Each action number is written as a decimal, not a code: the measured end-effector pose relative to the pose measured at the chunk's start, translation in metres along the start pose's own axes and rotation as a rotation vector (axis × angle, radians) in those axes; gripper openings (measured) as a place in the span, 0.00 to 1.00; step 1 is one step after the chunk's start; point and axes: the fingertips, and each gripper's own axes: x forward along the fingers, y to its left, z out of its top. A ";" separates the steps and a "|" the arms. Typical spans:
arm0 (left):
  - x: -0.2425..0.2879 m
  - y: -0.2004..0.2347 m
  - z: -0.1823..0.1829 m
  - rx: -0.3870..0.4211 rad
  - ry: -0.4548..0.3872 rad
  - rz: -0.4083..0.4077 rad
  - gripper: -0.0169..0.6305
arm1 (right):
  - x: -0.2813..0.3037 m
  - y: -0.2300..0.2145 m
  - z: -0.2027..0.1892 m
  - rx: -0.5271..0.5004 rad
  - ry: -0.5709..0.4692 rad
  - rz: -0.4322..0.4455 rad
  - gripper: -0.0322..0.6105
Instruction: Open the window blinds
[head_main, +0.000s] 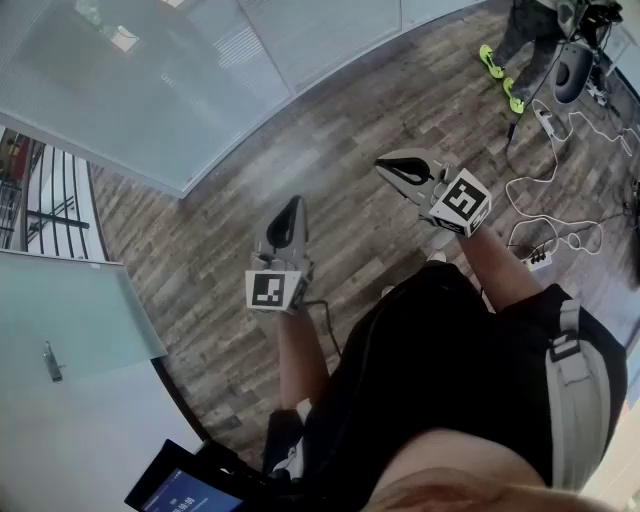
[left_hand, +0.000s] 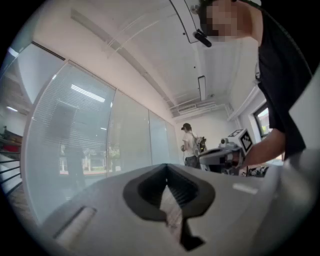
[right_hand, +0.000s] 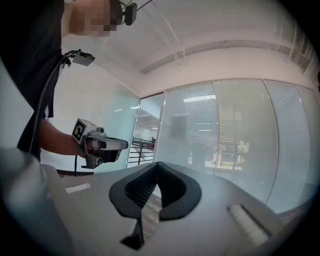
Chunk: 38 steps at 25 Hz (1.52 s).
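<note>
The left gripper (head_main: 292, 207) and the right gripper (head_main: 392, 170) are held level at centre frame, each with its jaws clenched tip to tip and nothing grasped. The window blinds (head_main: 150, 70) hang lowered behind the glass wall (head_main: 330, 40) across the upper left of the head view, well apart from both grippers, with bare plank floor (head_main: 330, 110) between. Off to the sides are a second person (head_main: 530, 40) at upper right, white cables (head_main: 560, 180) and a power strip (head_main: 540, 258) at right, a frosted door (head_main: 60, 330) at lower left, and a lit screen (head_main: 185, 492) at the bottom edge.
</note>
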 end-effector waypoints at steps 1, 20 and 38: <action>-0.002 -0.001 -0.002 -0.005 0.005 0.000 0.03 | -0.001 0.002 -0.001 0.001 0.006 0.002 0.06; -0.008 -0.001 -0.001 -0.020 -0.008 -0.034 0.03 | 0.002 0.012 0.002 0.068 -0.027 0.046 0.06; 0.029 0.009 -0.013 -0.041 0.006 -0.033 0.03 | 0.020 -0.009 -0.003 0.100 -0.034 0.097 0.06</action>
